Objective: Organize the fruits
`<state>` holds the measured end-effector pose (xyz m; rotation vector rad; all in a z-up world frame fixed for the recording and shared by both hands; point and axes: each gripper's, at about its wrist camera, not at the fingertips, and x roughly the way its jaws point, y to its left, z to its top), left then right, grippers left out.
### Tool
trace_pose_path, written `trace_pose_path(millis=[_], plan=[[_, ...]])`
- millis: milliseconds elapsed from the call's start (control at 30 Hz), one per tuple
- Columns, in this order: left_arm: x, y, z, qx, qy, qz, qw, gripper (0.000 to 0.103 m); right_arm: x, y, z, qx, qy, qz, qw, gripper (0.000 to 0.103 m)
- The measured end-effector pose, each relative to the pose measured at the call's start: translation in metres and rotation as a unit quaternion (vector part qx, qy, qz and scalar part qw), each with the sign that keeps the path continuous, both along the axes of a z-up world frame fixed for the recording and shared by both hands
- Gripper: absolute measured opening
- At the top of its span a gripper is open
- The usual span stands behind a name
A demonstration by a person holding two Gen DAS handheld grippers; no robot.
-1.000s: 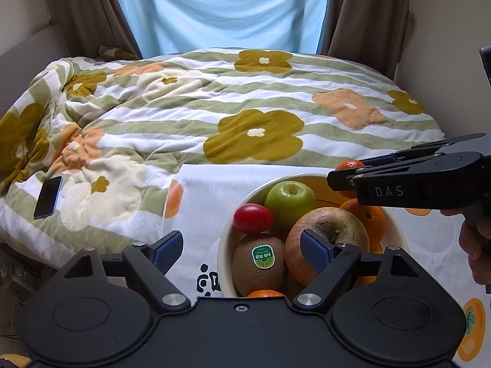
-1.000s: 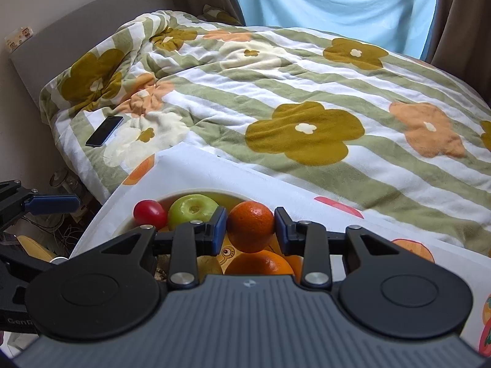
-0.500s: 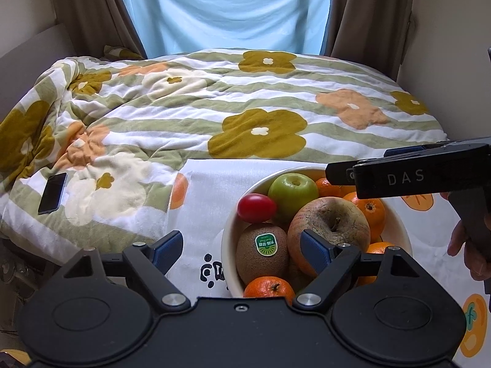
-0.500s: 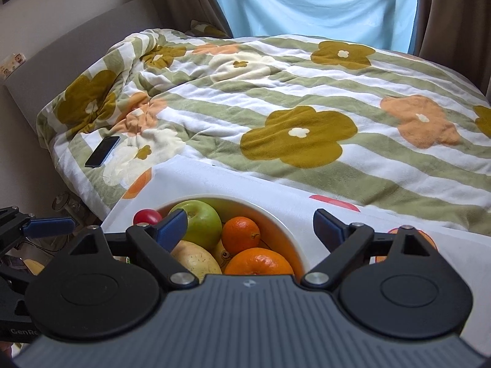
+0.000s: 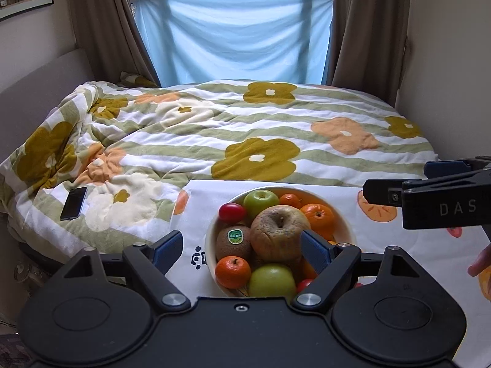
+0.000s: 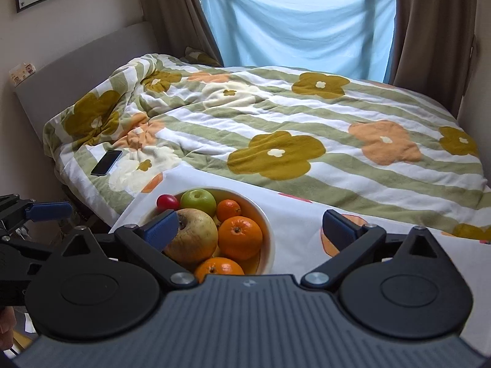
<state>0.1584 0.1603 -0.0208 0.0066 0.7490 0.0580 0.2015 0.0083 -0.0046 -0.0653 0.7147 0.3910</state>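
Note:
A white bowl (image 5: 211, 239) (image 6: 267, 224) full of fruit stands on a white fruit-print cloth (image 5: 383, 245). It holds a big brown apple (image 5: 277, 236) (image 6: 191, 239), a green apple (image 5: 260, 202) (image 6: 198, 201), a kiwi (image 5: 233, 242), a red tomato (image 5: 231, 212) (image 6: 167, 202) and several oranges (image 5: 317, 214) (image 6: 239, 237). My left gripper (image 5: 242, 250) is open and empty above the bowl's near side. My right gripper (image 6: 250, 225) is open and empty above the bowl's right rim; it shows at the right edge of the left wrist view (image 5: 429, 194).
A bed with a flowered striped duvet (image 5: 245, 128) fills the space behind the cloth. A black phone (image 5: 73, 203) (image 6: 106, 162) lies on the duvet at the left. Brown curtains and a blue sheet (image 5: 233, 33) cover the window behind.
My right gripper opened and let go of an orange, which now lies in the bowl. Both grippers have pulled back and up from the bowl.

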Motion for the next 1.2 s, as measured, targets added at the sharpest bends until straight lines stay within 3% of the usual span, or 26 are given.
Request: trace_pose_path(millis=[233, 600, 900, 1200], plan=[[-0.055, -0.041, 0.042, 0.008, -0.047, -0.016, 0.9987, 0.102, -0.078, -0.053, 0.039, -0.023, -0.009, -0.067, 0.997, 0.103], [-0.117, -0.081, 0.063, 0.015, -0.066, -0.038, 0.997, 0.103, -0.17, -0.12, 0.057, -0.045, -0.007, -0.16, 0.986, 0.103], [-0.138, -0.098, 0.06, 0.026, -0.072, -0.046, 0.996, 0.103, -0.195, -0.139, 0.046, -0.042, 0.011, -0.186, 0.982, 0.103], [-0.139, -0.106, 0.058, 0.027, -0.069, -0.048, 0.9961, 0.103, -0.195, -0.144, 0.045, -0.043, 0.013, -0.187, 0.981, 0.103]])
